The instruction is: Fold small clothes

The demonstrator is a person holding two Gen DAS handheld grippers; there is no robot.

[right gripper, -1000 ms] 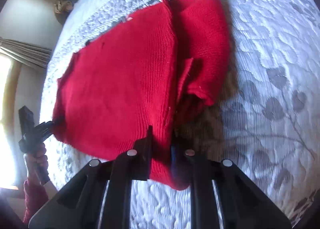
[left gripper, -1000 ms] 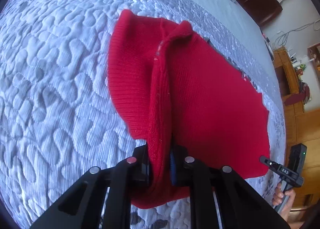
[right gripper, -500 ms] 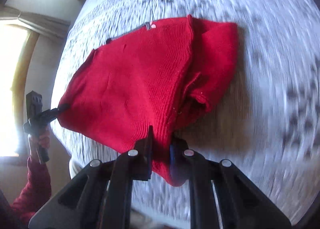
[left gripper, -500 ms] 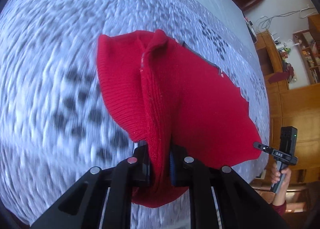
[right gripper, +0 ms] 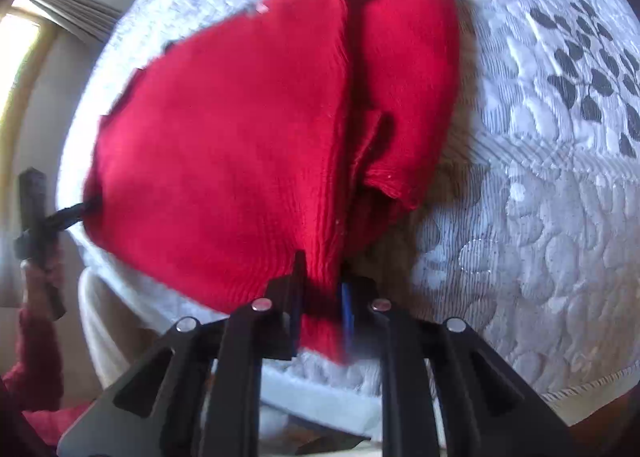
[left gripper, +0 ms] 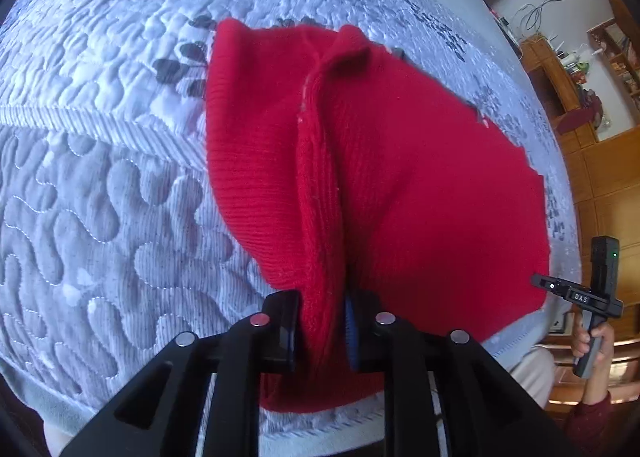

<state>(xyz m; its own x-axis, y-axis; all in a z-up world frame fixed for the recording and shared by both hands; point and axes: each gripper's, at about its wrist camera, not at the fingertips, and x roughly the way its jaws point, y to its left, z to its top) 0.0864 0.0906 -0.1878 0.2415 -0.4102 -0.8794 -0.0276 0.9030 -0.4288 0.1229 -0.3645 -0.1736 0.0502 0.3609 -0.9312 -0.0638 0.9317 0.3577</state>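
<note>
While both grippers pinch opposite corners of the red knit garment (left gripper: 420,185), it hangs stretched between them above the quilted bedspread (left gripper: 100,185). Left gripper (left gripper: 322,327): jaws closed on a bunched ridge of fabric at the garment's near edge, cloth squeezed between the pads and spilling below them. Right gripper (right gripper: 320,309): same, jaws clamped on a thick fold of the knit, a tail of fabric hanging under the fingers. In the left wrist view the right gripper (left gripper: 538,280) shows at far right, its tip touching the garment's far corner, with the person's hand (left gripper: 592,341) around the handle. In the right wrist view the left gripper (right gripper: 90,206) shows at far left, tip at the opposite corner; that part is blurred. Garment is partly doubled: a seam ridge runs away from each gripper, and a loose flap (right gripper: 404,89) droops on the right side in the right wrist view, casting a shadow on the bedspread (right gripper: 540,217). Far edge of the garment appears to rest on the bed. Wooden furniture (left gripper: 600,161) behind at right.
</note>
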